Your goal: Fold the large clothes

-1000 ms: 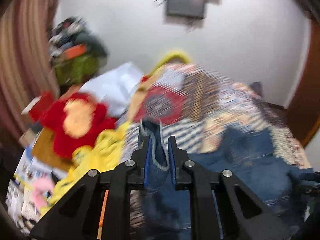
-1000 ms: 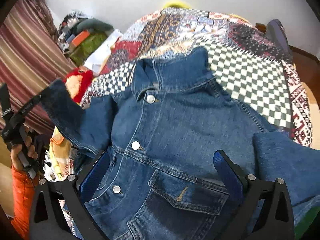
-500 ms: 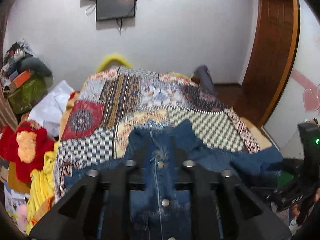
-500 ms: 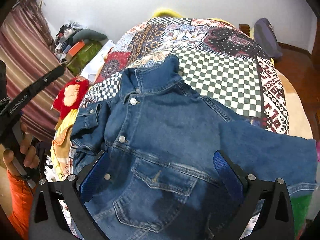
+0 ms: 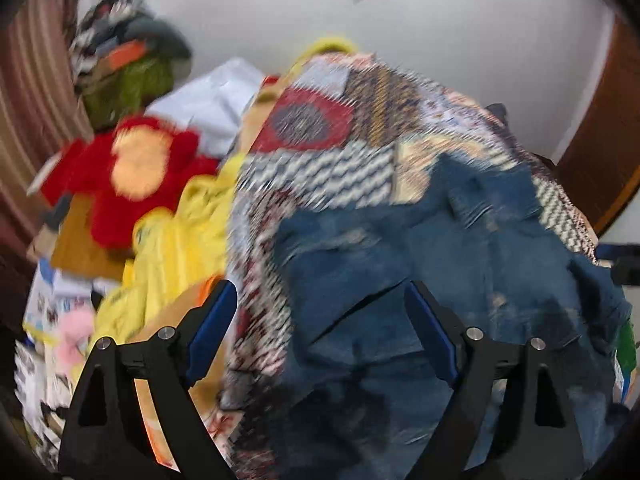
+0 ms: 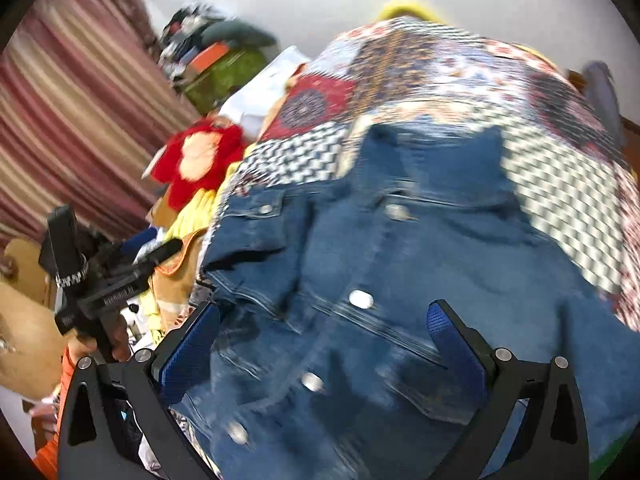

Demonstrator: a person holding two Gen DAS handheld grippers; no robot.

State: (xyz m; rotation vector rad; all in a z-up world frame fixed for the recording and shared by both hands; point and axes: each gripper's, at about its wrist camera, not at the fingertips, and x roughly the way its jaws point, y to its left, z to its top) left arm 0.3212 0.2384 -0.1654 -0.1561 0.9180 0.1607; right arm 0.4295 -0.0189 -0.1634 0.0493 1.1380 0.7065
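Left wrist view is pretty blurry: the left gripper [image 5: 320, 320] has its fingers [image 5: 212, 320] spreading apart, nothing pinched, hanging over the jacket [image 5: 420, 280] lying on the quilt [image 5: 332, 160] on the bed, red plush [image 5: 136, 176] off to the side. Right wrist view: right gripper [image 6: 324, 340] is wide open above the jacket [image 6: 400, 280], not touching it, sleeve folded over the front.

blue denim jacket [image 6: 420, 280] front-up on bedspread [image 6: 560, 184]
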